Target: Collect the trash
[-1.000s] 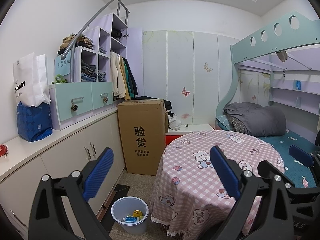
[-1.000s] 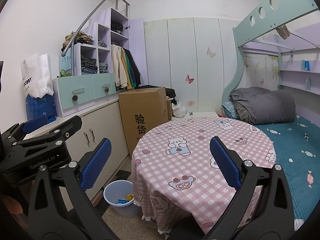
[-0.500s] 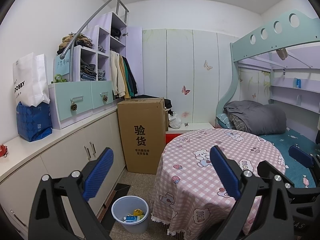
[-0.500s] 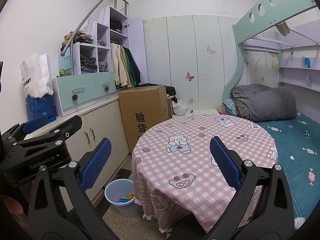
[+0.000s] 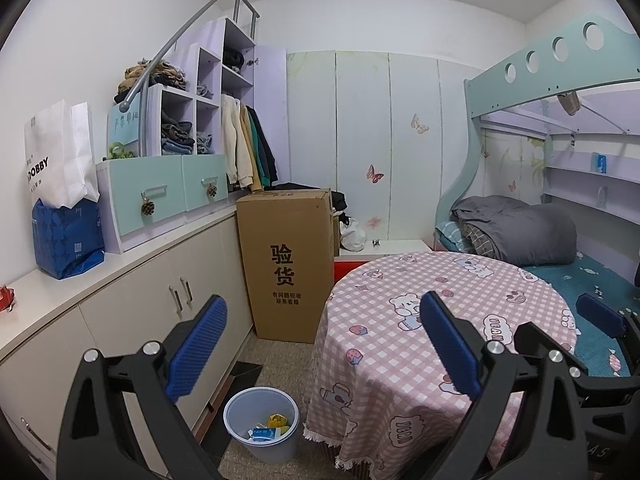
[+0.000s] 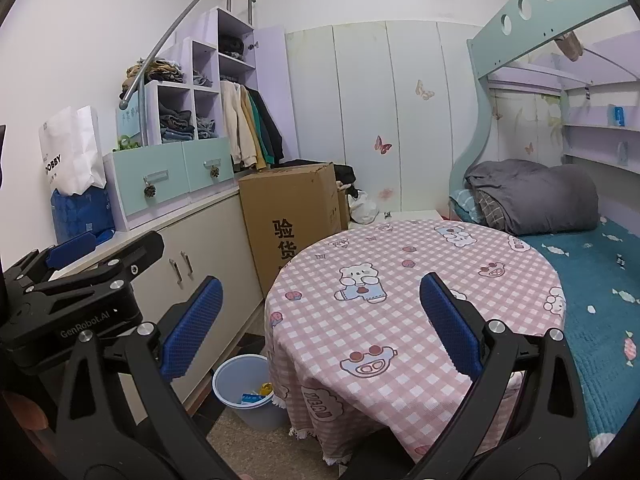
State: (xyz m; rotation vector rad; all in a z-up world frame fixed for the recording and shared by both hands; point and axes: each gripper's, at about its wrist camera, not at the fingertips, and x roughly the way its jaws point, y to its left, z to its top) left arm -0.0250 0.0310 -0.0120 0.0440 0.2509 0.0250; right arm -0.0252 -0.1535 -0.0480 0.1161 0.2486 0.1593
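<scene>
A pale blue trash bin [image 5: 262, 424] stands on the floor between the cabinets and the round table, with yellow and blue wrappers [image 5: 272, 428] inside. It also shows in the right wrist view [image 6: 244, 390]. My left gripper [image 5: 320, 344] is open and empty, held high above the bin and table edge. My right gripper [image 6: 318, 324] is open and empty over the pink checked tablecloth [image 6: 420, 288]. The left gripper's body [image 6: 80, 292] shows at the left of the right wrist view.
A tall cardboard box [image 5: 290, 260] stands behind the table. White cabinets [image 5: 132, 312] with a counter run along the left, holding a blue bag [image 5: 68, 236]. A bunk bed [image 5: 560, 240] with a grey duvet is at the right.
Both grippers have tilted up and drawn back slightly; the table and bin sit a little lower in view. Both stay open and empty.
</scene>
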